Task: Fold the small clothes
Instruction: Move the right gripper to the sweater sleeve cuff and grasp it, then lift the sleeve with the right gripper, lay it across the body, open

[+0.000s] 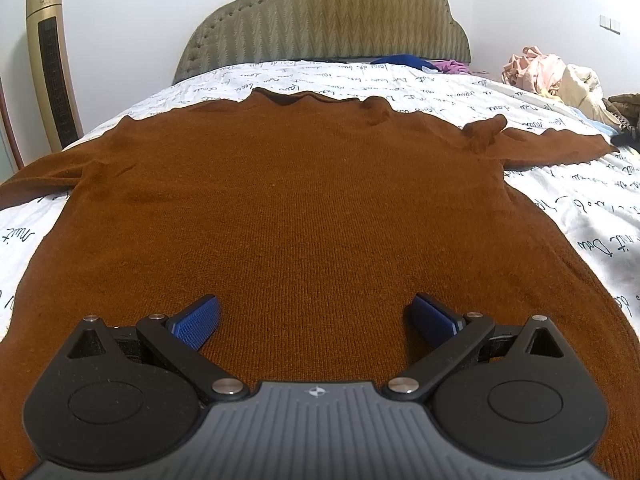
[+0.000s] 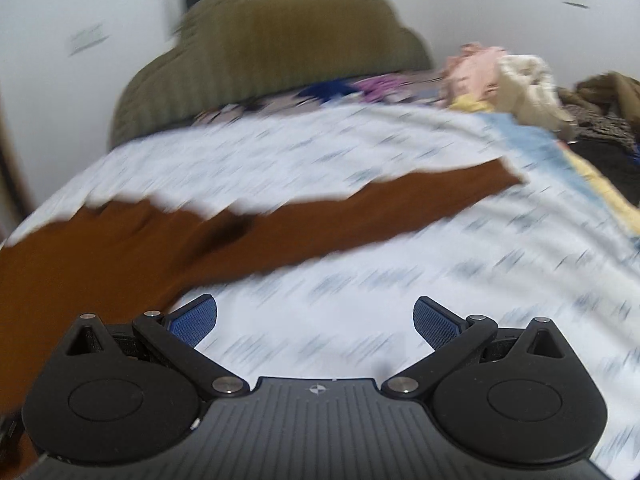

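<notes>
A brown sweater [image 1: 280, 200] lies flat on the bed [image 1: 580, 208]. The left gripper [image 1: 316, 320] spreads wide over it; the right gripper [image 2: 316, 320] spreads wide over the sheet.

The bed [image 1: 540, 208] carries a white sheet [image 1: 168, 96] printed with dark handwriting. A brown sweater [image 1: 288, 200] lies spread flat on it, collar toward the headboard [image 1: 328, 20] (1 sleeve reaches each side). Rumpled clothes [image 1: 552, 72] are heaped near the far right edge.
</notes>
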Motion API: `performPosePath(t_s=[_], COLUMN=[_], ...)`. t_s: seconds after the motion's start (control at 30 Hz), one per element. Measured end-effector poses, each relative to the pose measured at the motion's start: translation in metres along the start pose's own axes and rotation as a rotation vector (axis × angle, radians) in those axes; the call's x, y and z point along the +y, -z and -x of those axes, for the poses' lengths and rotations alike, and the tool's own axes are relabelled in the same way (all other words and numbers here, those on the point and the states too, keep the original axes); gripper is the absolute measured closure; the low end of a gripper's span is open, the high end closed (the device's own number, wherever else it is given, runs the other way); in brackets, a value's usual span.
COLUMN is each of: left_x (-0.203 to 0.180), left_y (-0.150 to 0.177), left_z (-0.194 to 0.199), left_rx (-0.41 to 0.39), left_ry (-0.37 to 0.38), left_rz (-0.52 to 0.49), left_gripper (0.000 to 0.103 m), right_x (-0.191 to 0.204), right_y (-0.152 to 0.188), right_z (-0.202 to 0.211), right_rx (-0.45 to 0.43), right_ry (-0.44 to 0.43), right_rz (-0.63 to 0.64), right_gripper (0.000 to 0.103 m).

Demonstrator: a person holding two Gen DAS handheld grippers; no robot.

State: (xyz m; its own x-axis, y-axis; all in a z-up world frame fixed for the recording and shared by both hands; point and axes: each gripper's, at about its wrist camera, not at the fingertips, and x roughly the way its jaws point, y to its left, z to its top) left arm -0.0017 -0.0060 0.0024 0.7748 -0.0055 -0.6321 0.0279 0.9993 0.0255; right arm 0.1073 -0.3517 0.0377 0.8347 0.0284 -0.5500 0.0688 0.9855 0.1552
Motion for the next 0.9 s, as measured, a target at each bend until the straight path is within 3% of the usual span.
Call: performPosePath(t_s=[0.23,0.4,0.53,0.63,0.73,0.8,0.9], left_x=[-0.002,-0.002,-0.001,-0.001,-0.002,-0.001,-0.001], left_y=[0.0,0.0,0.0,0.0,0.0,0.0,0.0], left_z=[-0.002,-0.002,-0.002,-0.002,-0.002,-0.002,-0.003], left_rx=[0.003,0.001,0.001,0.001,0.001,0.001,0.001], left_ry=[-0.012,-0.012,-0.012,-0.012,-0.012,-0.011,-0.01], left_rz=[-0.009,-0.009,-0.009,-0.009,-0.009,-0.008,-0.007], left_gripper=[0.0,0.0,0.0,0.0,0.0,0.0,0.0], right_x=[-0.116,-0.178,-0.206,-0.213,-0.215,-0.217,-0.223], right_y=[-0.056,-0.06,-0.052,-0.048,-0.048,-0.044,-0.035], right_z=[-0.067,-0.108,-0.133,-0.149,-0.164,-0.17,-0.177], right_rx=[-0.057,-0.079,-0.112,-0.135,-0.122,-0.133,-0.155], right_ry=[0.008,-0.024,-0.103,-0.158,-0.136,-0.133,-0.111], right_rz=[-0.303,-0.568,-0.715,-0.797,-0.836,-0.877,-0.955], right_gripper=[0.003,0.014,0.022,0.036,0.05,0.08,0.094])
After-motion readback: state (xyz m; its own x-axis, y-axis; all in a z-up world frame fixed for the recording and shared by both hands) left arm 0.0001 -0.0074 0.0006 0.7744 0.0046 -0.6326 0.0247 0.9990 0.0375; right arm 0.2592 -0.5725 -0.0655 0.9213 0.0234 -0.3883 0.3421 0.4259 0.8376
